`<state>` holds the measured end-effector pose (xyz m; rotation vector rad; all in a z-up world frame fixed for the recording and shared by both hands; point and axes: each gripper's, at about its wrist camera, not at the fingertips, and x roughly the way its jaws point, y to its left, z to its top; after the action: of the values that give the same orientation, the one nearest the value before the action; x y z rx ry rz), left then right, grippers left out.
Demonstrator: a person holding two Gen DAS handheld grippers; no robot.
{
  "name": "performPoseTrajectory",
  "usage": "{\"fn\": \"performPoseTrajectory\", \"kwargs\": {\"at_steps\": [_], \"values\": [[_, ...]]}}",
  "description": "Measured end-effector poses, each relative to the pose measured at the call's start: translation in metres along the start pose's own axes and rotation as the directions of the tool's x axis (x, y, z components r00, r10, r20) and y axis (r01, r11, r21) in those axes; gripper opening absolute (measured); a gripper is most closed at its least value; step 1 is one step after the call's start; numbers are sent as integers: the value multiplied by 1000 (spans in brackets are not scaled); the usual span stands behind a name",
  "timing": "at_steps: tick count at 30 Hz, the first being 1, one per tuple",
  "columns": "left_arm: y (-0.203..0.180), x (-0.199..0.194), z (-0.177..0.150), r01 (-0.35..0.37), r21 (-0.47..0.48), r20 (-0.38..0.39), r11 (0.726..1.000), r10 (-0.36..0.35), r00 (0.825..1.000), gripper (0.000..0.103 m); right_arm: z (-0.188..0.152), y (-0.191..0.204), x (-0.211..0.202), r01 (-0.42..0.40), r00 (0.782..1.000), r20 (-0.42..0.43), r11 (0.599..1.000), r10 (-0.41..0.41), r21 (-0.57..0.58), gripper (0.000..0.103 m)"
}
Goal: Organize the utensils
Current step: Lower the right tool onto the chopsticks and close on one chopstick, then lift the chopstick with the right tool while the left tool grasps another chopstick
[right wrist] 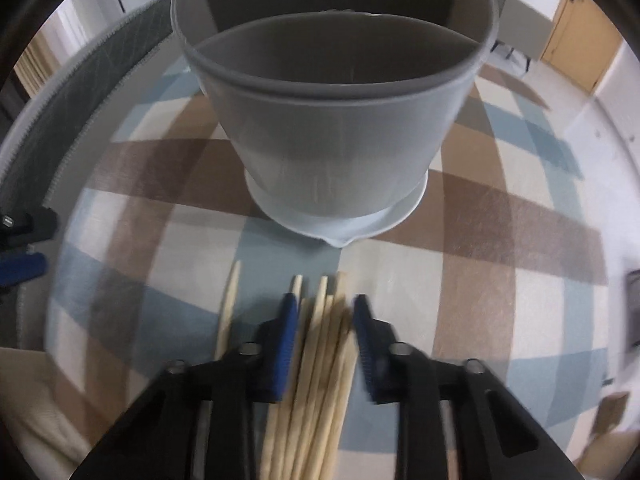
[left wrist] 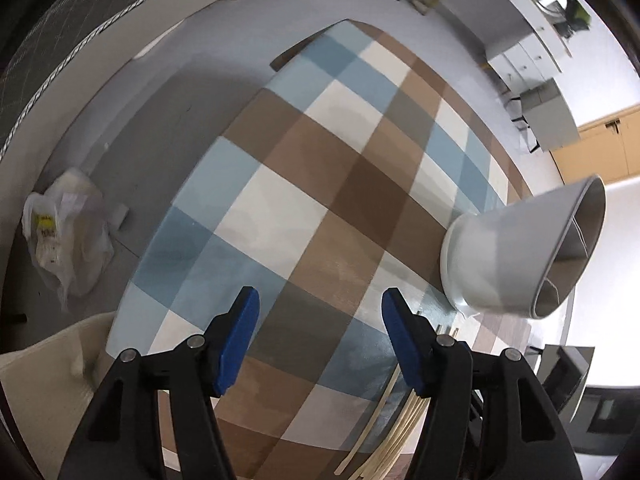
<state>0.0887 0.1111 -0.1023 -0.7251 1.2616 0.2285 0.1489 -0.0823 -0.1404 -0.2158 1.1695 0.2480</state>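
Observation:
A grey utensil holder [right wrist: 336, 120] with an inner divider stands on its saucer on the checked tablecloth [right wrist: 500, 248]; it also shows in the left wrist view [left wrist: 520, 248] at the right. A bundle of several pale wooden chopsticks [right wrist: 320, 360] lies on the cloth between the blue pads of my right gripper [right wrist: 325, 312], whose jaws stand open around it just short of the holder. One chopstick [right wrist: 229, 312] lies apart to the left. My left gripper [left wrist: 320, 308] is open and empty above the cloth, with the chopsticks [left wrist: 400, 420] at its lower right.
A white plastic bag [left wrist: 66, 236] lies on the floor left of the table. A cream chair back [left wrist: 44, 392] is at the lower left. White cabinets [left wrist: 532, 64] and a wooden door [right wrist: 580, 40] lie beyond the table.

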Motion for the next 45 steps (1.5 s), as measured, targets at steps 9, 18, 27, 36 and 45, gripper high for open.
{"fn": "performPoseTrajectory", "kwargs": {"at_steps": [9,18,27,36,45], "values": [[-5,11,-6,-21,27,-31,999,22,999,58,-10,-35,-30,-133,986,115,984,119,118,4],[-30,31,-23,-5,169,-64,986,16,998,58,-23,-95,-79,-351,921,277,894,275,278,4],[-65,43,-46,-5,376,-45,927,23,999,58,-38,-131,-104,-489,850,395,800,348,347,4],[-80,63,-53,-110,463,-26,879,138,990,58,-35,-140,-102,-544,814,436,767,384,341,4],[-101,77,-57,-211,505,14,837,237,972,58,-38,-146,-114,-573,787,475,752,394,326,4]]}}
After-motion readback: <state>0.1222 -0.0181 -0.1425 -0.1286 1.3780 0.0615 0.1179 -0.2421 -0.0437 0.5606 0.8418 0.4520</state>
